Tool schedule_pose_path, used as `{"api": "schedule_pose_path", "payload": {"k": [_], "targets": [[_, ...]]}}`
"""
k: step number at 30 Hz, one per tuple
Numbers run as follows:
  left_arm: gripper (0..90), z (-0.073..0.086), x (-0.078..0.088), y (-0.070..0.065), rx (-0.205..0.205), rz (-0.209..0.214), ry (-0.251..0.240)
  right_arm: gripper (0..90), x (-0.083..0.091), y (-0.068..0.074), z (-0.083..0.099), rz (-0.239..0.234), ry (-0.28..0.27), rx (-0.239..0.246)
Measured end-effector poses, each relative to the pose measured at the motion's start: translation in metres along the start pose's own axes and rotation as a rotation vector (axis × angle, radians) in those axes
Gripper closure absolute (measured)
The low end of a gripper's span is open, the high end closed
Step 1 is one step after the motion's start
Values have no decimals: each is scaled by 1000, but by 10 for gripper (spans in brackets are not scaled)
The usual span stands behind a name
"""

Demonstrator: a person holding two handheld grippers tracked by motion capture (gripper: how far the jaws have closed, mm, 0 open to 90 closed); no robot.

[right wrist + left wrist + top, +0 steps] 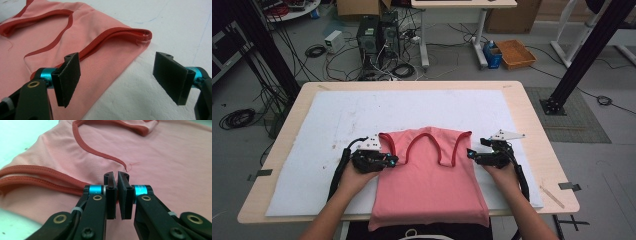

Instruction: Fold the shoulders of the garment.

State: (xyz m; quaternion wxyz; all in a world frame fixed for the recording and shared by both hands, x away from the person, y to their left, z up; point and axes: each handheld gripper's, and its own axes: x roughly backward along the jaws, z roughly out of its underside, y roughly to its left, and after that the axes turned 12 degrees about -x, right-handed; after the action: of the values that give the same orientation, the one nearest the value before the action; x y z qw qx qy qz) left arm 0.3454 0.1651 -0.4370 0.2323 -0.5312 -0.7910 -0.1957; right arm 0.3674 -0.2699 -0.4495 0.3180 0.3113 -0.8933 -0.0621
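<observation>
A pink sleeveless top [432, 180] with dark red trim lies flat on the white pad, neck away from the person, its hem hanging over the table's front edge. My left gripper [392, 161] sits at the top's left armhole. In the left gripper view its jaws [116, 173] stand together, pinching the top [162, 157] where the red trim runs in. My right gripper [471, 154] is at the right armhole. In the right gripper view it [117, 56] is open wide, one jaw over the top [100, 45] beside the strap, the other over bare pad.
A white foam pad [337, 130] covers most of the wooden table [532, 100]. Beyond the far edge the floor holds computer towers [377, 35], tangled cables and an orange crate [516, 53]. Black frame posts [582, 55] stand at both back corners.
</observation>
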Motion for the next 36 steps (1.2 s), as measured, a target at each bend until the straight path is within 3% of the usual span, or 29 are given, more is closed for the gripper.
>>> {"api": "schedule_pose_path", "payload": {"k": [9, 12, 14, 18, 21, 25, 32, 36], "targets": [[823, 7, -7, -5, -9, -9, 56, 219, 0, 0, 0, -5, 1, 0], [571, 4, -5, -5, -3, -48, 38, 216, 1, 0, -1, -18, -11, -7], [420, 3, 0, -4, 5, -77, -8, 215, 3, 1, -3, -33, -34, 0], [275, 3, 11, 2, 34, -135, -115, 209, 6, 6, -8, -41, -38, 30], [228, 5, 20, 9, 42, -180, -157, 209, 7, 7, -10, -57, -51, 38], [198, 7, 33, 19, 58, -216, -157, 209, 8, 4, -10, -56, -55, 31], [179, 13, 39, 34, 114, -198, -182, 209, 13, -2, -9, -45, -55, 20], [178, 12, 35, 36, 104, -209, -169, 209, 17, -8, -10, -35, -65, 16]]}}
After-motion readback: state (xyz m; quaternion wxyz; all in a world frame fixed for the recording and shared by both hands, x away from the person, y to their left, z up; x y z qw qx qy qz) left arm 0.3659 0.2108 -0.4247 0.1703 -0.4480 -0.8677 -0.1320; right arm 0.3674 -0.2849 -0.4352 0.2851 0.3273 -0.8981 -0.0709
